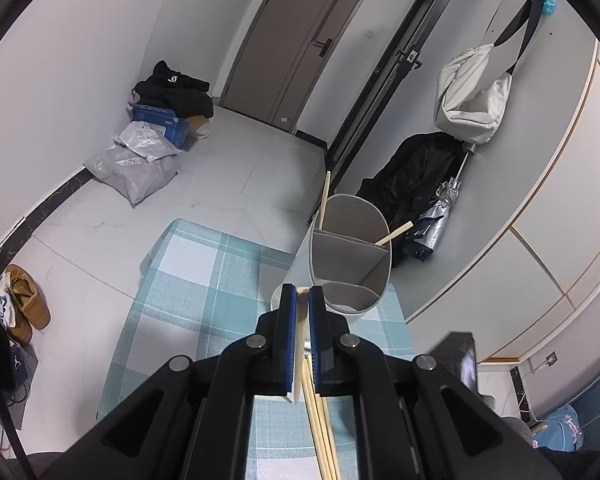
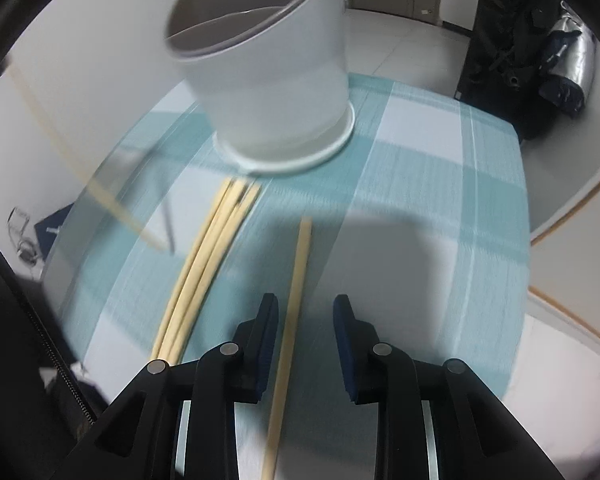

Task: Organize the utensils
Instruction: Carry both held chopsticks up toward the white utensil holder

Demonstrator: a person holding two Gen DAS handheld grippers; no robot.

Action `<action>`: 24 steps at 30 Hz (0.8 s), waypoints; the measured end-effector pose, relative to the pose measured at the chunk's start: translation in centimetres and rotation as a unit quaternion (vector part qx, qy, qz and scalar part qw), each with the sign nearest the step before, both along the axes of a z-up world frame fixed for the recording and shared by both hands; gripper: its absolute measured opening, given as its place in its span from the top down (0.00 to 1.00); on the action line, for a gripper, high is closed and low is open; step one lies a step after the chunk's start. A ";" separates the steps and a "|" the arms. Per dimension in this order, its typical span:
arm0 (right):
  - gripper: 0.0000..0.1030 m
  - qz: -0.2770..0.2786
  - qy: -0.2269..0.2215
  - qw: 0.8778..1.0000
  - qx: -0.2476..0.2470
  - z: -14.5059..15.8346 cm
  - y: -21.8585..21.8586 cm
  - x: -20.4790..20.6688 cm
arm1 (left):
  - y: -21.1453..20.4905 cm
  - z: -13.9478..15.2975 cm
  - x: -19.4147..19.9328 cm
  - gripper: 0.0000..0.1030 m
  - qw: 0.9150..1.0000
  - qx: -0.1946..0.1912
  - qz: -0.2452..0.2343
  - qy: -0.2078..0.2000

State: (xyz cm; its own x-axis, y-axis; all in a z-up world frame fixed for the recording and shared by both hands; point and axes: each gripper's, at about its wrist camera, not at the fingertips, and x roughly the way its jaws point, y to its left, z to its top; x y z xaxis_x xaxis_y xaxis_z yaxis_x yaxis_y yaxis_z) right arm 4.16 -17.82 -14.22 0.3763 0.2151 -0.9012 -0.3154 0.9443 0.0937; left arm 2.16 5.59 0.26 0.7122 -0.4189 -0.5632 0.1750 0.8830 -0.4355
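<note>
The left gripper [image 1: 302, 294] pinches one chopstick [image 1: 299, 344], aimed at the divided holder [image 1: 350, 256] for dropping in; the right gripper [image 2: 306, 306], spread, straddles a loose chopstick [image 2: 294, 300] on the worktop [image 2: 440, 208].

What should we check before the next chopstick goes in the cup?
1. Left claw shut on one chopstick: ok.
2. Right claw gripping the single chopstick: not ok, it lies loose between open fingers.
3. Holder upright on the checked tablecloth: ok.
4. Free compartment in the holder: ok.
5. Loose chopsticks clear of the right claw: ok.
</note>
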 end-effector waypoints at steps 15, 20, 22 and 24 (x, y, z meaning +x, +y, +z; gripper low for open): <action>0.95 -0.007 -0.042 0.999 0.020 0.9 2.2 1.3 | -1.4 0.8 -0.7 0.97 0.999 0.035 -0.013 -0.016; 0.95 -0.029 -0.099 0.990 0.100 4.5 0.3 -1.0 | -2.4 2.1 -1.5 0.97 0.998 0.052 -0.024 -0.026; 0.95 -0.035 -0.124 0.982 0.136 6.2 -0.4 -1.8 | -2.8 2.9 -1.8 0.97 0.997 0.060 -0.028 -0.031; 0.95 -0.042 -0.145 0.976 0.160 7.3 -1.0 -2.5 | -3.2 3.5 -2.0 0.97 0.997 0.069 -0.032 -0.033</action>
